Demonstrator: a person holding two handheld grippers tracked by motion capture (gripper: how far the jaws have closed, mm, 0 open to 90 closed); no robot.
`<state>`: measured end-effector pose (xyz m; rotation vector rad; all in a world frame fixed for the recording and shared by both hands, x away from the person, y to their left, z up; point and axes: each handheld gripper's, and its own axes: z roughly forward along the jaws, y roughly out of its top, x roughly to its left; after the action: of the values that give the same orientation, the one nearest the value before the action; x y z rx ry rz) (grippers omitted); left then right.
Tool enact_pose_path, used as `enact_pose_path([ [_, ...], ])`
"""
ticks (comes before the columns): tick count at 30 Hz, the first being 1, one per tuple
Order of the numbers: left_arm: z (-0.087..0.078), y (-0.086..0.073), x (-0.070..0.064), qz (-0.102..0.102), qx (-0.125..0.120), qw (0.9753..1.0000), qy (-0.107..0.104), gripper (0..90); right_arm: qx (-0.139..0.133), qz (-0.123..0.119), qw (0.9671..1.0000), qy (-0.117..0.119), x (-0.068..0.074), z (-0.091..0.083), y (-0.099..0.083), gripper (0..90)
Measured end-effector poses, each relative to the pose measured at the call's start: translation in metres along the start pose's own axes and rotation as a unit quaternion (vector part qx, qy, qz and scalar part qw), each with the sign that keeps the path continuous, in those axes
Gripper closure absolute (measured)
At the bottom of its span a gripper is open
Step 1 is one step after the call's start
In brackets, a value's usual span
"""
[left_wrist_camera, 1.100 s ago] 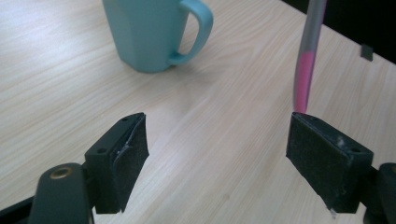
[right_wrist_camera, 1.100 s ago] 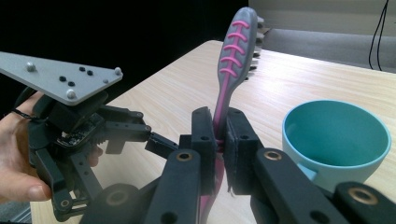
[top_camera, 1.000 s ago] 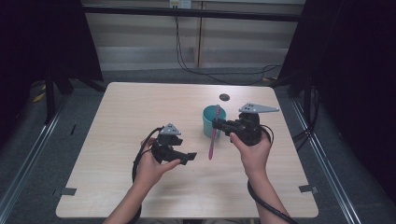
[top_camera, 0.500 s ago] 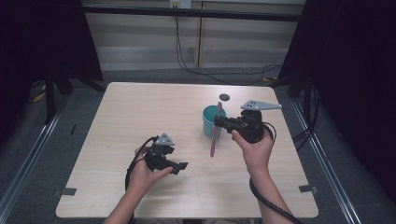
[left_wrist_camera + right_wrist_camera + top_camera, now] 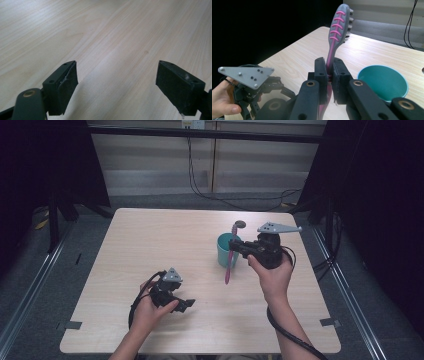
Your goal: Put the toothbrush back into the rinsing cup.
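Right gripper (image 5: 239, 247) at the right of the table (image 5: 150, 245), jaws pinched on the pink-and-grey toothbrush (image 5: 230, 255) partway along its handle. Held steeply, bristle head (image 5: 239, 225) up and toward the far side, handle tail hanging down toward the near side, just in front of the teal cup (image 5: 224, 251). In the right gripper view, toothbrush (image 5: 337, 35) clamped between the two black pads, pink ribs on the back of the head facing the camera, bristles facing away; cup (image 5: 383, 82) open and apparently empty just to the right of the jaws. Such a grip, mid-handle and near upright, judged to suit tipping one end over the rim and dropping the brush into the cup. Brush beside the cup rather than inside it; touching the cup's wall or just clear of it, impossible to tell. Left gripper (image 5: 187, 305) low over the near left part of the table, well apart from cup and brush, jaws spread wide with nothing between them; in the left gripper view only bare wood grain (image 5: 112, 37) between the pads, so apparently parked out of the way. Left gripper (image 5: 247, 82) also seen at the left in the right gripper view, grey three-cornered plate on top. Nothing else on the tabletop near the cup; no obstacle between brush and rim. Cables on the floor beyond the far edge, well clear of the work.
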<state>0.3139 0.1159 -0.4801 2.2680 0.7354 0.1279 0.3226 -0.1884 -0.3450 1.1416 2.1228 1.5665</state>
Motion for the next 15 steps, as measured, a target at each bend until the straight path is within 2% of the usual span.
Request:
enact_pose_path([
  [6,0.001,-0.007,0.000,0.006,0.003,1.0000,0.005,18.0,-0.002,-0.001,1.0000,-0.002,-0.001,0.001,0.004,84.1],
  [9,-0.002,-0.009,0.000,0.021,0.007,0.9997,0.006,17.9,-0.009,-0.002,0.9999,-0.005,-0.002,0.001,0.009,84.1],
  [15,0.001,-0.018,0.001,0.020,0.009,0.9997,0.010,17.9,-0.014,-0.005,0.9998,-0.016,-0.005,0.001,0.018,84.1],
])
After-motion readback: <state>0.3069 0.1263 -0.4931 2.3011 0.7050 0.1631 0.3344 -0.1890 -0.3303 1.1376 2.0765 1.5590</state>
